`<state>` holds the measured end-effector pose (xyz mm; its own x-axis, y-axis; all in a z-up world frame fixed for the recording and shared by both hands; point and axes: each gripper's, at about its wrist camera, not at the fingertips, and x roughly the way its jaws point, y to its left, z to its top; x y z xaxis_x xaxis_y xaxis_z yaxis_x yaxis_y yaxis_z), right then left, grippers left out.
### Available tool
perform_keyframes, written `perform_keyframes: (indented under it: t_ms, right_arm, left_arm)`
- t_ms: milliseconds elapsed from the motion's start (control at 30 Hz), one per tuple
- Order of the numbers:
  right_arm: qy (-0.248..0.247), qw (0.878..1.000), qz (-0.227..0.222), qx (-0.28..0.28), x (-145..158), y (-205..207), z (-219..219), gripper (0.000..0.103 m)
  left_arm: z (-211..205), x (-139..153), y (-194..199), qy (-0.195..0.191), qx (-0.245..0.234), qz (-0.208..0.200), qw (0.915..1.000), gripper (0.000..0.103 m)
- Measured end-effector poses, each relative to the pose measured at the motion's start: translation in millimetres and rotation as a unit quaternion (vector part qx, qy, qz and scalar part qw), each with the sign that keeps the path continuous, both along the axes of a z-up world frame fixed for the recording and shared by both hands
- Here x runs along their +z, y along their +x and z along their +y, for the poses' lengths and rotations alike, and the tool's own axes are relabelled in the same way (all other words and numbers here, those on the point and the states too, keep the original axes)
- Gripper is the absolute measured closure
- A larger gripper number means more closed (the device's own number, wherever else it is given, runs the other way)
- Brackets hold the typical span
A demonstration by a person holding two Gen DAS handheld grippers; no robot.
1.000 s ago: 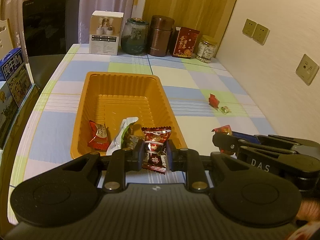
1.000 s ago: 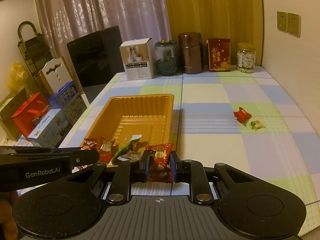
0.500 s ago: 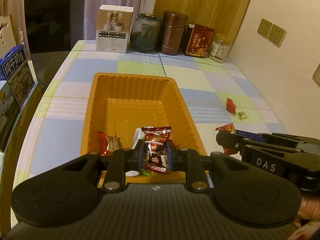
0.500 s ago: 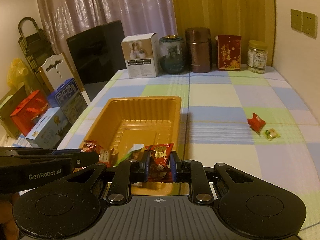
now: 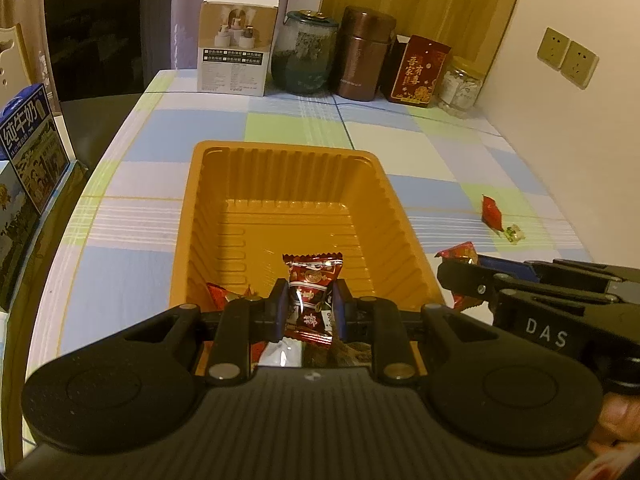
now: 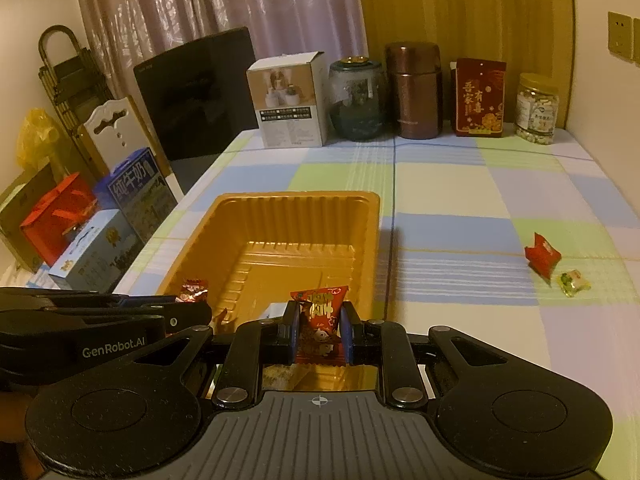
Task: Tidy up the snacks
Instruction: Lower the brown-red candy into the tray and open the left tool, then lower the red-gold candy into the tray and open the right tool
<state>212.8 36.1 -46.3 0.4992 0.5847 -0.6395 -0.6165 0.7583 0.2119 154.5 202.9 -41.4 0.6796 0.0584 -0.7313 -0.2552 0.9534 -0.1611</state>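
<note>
An orange plastic tray (image 5: pixel 208 184) (image 6: pixel 356 232) lies on the checked tablecloth. My left gripper (image 5: pixel 309 300) is shut on a dark red candy packet (image 5: pixel 312 280), held over the tray's near end. My right gripper (image 6: pixel 319 324) is shut on a red-orange candy packet (image 6: pixel 320 312), also over the tray's near end; it shows in the left wrist view (image 5: pixel 460 276) beside the tray. Several wrapped snacks (image 5: pixel 218 294) lie in the tray, partly hidden by the grippers. A red candy (image 5: pixel 492 212) (image 6: pixel 542 254) and a small green-white candy (image 5: pixel 514 234) (image 6: pixel 574 282) lie on the table to the right.
At the table's far edge stand a white box (image 5: pixel 236 52), a glass jar (image 5: pixel 304 58), a brown canister (image 5: pixel 364 56), a red box (image 5: pixel 418 70) and a clear jar (image 5: pixel 462 86). A wall runs along the right. Blue cartons (image 5: pixel 28 144) stand beyond the left edge.
Both grippers have moved forward over the tray's near end, each still holding its candy. The snacks in the tray now sit mostly beneath the grippers.
</note>
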Motion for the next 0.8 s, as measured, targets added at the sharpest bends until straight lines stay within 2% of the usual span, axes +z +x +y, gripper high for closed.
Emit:
perform_keyframes:
  t_ms: [300, 333, 400, 800]
  right_arm:
    - [-0.003, 1.0, 0.008, 0.002, -8.1, 11.3, 9.1, 0.082]
    - [-0.002, 1.0, 0.01, 0.002, -8.9, 11.7, 9.7, 0.082]
    - [-0.003, 1.0, 0.011, 0.002, -10.0, 12.7, 10.0, 0.082]
    - [0.003, 1.0, 0.013, -0.001, -4.9, 8.5, 7.5, 0.082]
  left_arm:
    - [13.1, -13.8, 14.1, -0.005, 0.006, 0.012, 0.9999, 0.082]
    - [13.9, -15.3, 15.6, -0.005, 0.004, 0.014, 0.9999, 0.081]
    - [14.4, -17.2, 17.2, 0.0, 0.003, 0.017, 0.9999, 0.072]
    - [14.0, -10.8, 1.6, 0.003, 0.012, 0.011, 0.9999, 0.072]
